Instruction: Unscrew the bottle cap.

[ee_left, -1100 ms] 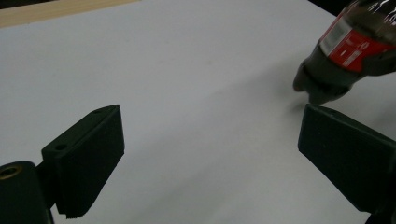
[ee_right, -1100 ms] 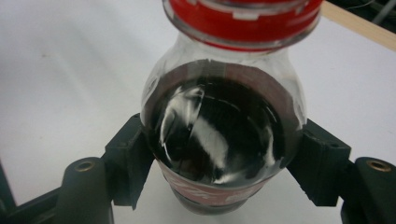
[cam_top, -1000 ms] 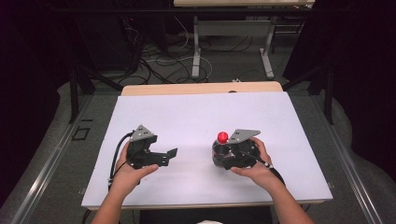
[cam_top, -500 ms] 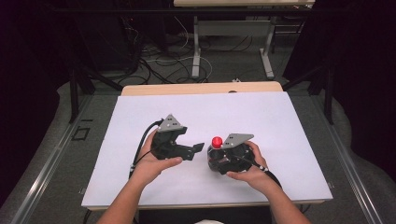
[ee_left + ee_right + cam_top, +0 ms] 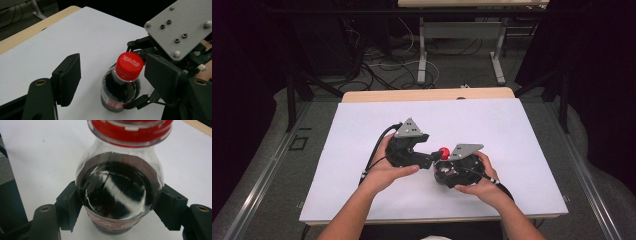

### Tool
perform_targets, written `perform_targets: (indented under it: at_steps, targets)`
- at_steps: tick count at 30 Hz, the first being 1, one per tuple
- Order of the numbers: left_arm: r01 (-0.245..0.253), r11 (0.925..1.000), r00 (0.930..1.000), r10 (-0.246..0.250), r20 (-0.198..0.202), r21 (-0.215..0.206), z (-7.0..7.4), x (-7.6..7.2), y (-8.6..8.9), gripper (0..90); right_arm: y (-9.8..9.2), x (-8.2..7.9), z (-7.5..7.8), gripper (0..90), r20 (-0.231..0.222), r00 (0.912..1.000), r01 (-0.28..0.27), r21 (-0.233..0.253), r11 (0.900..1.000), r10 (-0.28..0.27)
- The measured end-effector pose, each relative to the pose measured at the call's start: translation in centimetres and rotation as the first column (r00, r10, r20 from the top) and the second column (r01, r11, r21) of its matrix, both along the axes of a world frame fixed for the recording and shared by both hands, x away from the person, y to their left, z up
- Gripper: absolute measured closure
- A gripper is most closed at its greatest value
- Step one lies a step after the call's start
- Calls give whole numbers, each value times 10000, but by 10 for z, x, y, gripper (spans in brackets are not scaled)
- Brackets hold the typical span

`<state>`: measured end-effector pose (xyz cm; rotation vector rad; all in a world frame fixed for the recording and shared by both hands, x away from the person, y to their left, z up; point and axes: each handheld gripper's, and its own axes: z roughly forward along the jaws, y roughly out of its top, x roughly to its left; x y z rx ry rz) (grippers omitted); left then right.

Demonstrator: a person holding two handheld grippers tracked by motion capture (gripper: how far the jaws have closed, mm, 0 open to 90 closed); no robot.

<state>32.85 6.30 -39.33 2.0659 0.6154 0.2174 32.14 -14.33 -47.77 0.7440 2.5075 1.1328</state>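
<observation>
Closing in on the cap

Holding the cola bottle (image 5: 119, 192) upright on the white surface (image 5: 362, 130), the right tongs (image 5: 443, 169) grip its dark belly from both sides, jaws pressed against the plastic just below the shoulder. The left tongs (image 5: 112, 77) stand wide open, one jaw on each side of the red cap (image 5: 129, 66), neither touching it. The step in hand looks like unscrewing the cap. To do it well, the left tongs should centre on the cap, come level with its ribbed side, and close squarely before any twist; the right tongs need to hold firm without crushing the soft wall, since the bottle is full and could slip or spurt. Keeping the base flat on the surface will resist the turn.

Count: one bottle, one cap, two tongs, two hands, one surface
</observation>
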Motion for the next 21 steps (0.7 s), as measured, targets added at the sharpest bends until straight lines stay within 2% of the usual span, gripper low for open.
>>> perform_targets:
  at_steps: [4,6,7,8,10,11,13,16,17,19,20,21]
  targets:
    - [92,10000,9997,-92,-207,-17,0,1,-4,339,2,0,0,296,-16,9999,-114,-30,9999,114]
    - [351,9993,9988,-346,-350,135,1,1,-5,350,3,0,0,296,-41,9999,-140,-8,9999,140]
    - [305,9995,9989,-302,-353,67,0,1,-6,357,3,0,-1,296,-2,9995,-325,-44,9995,325]
    - [372,9992,9983,-365,-456,139,0,1,-6,367,4,-1,-2,296,-140,9997,-204,-19,9998,204]
    - [378,9992,9982,-371,-465,134,-2,2,-8,380,4,0,-3,296,-78,9994,-348,-33,9994,348]
    - [473,9986,9975,-461,-528,221,-2,3,-8,399,5,-1,-2,296,-195,9992,-350,-56,9994,349]
    - [513,9983,9974,-498,-519,278,-5,4,-11,428,6,-2,-3,296,-41,9994,-354,16,9994,354]
    - [616,9978,9966,-602,-565,241,-7,4,-11,488,6,-2,-2,296,-67,9990,-446,72,9990,447]
    - [787,9961,9953,-763,-591,406,-6,3,-11,508,6,-2,-2,296,-84,9989,-470,81,9989,471]
    - [694,9971,9962,-675,-555,325,-7,3,-12,539,6,-2,-2,296,-201,9981,-571,130,9983,574]
    - [923,9949,9935,-892,-707,417,-7,4,-12,558,6,-1,-2,296,-271,9981,-543,106,9985,545]
    - [923,9949,9935,-892,-707,417,-7,4,-12,563,6,-1,-3,297,-194,9985,-503,196,9985,507]
